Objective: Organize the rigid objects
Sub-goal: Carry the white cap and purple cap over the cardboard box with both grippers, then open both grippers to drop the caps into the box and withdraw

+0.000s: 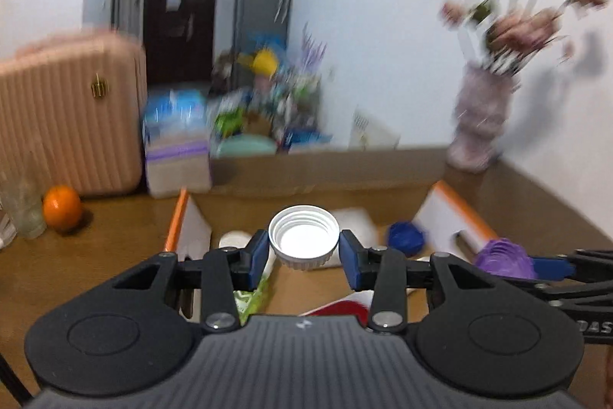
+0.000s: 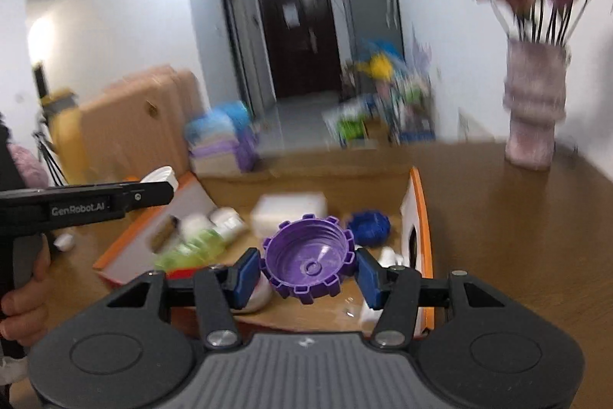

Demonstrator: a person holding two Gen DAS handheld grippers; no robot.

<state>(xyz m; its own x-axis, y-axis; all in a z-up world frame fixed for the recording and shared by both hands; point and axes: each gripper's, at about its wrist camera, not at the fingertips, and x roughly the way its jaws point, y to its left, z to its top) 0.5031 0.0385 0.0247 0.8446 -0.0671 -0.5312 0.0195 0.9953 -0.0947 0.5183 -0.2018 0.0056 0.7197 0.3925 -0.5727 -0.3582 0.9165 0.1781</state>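
Two caps hang above the open cardboard box (image 2: 230,179), the white cap (image 1: 304,236) pinched in the left gripper (image 1: 304,253) jaws, the purple cap (image 2: 307,261) in the right gripper (image 2: 306,275) jaws; I'd lower both inside its walls before letting go.

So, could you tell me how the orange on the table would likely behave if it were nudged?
The orange looks round and rests free on the table, so it would probably roll. It seems firm, unlikely to squash under a light push.
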